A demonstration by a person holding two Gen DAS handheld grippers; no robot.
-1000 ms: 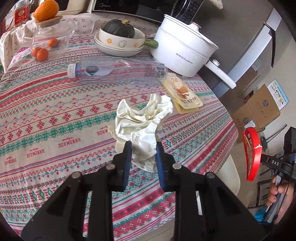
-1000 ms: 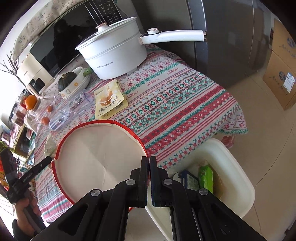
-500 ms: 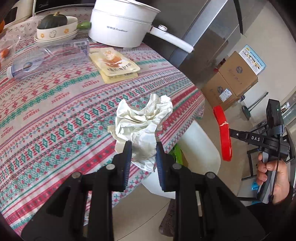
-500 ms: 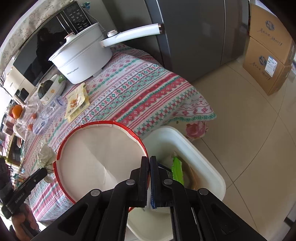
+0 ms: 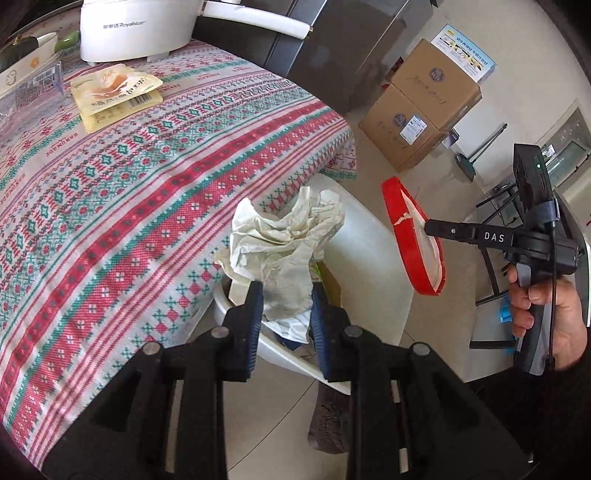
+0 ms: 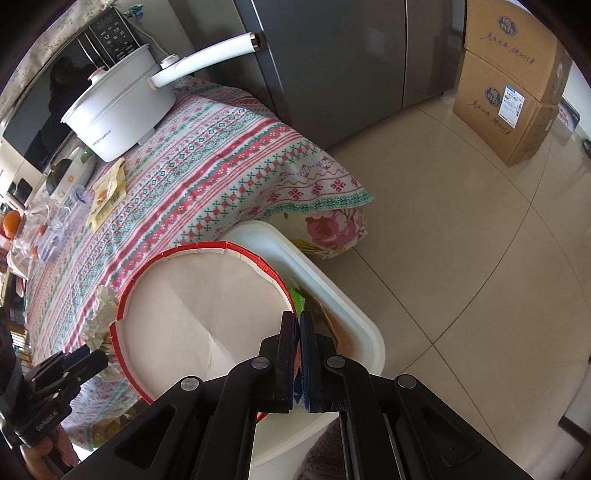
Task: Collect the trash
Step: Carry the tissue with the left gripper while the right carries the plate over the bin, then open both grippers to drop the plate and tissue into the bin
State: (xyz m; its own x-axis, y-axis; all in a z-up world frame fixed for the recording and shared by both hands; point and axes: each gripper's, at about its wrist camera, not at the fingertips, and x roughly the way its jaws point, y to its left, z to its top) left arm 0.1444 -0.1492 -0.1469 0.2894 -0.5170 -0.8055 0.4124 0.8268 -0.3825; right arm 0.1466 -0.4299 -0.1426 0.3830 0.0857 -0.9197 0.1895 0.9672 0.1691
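My left gripper is shut on a crumpled white paper wad and holds it over the near rim of the white trash bin beside the table. My right gripper is shut on the rim of a red-edged paper plate, held above the same white trash bin. In the left wrist view the paper plate is edge-on at the right, over the bin's far side. The paper wad and my left gripper show at the left of the right wrist view. Trash lies inside the bin.
The table has a patterned cloth with a yellow snack packet, a clear plastic bottle and a white pot. Cardboard boxes stand on the tiled floor beside a grey fridge.
My left gripper carried the paper wad from over the table to over the bin. My right gripper brought the plate closer above the bin.
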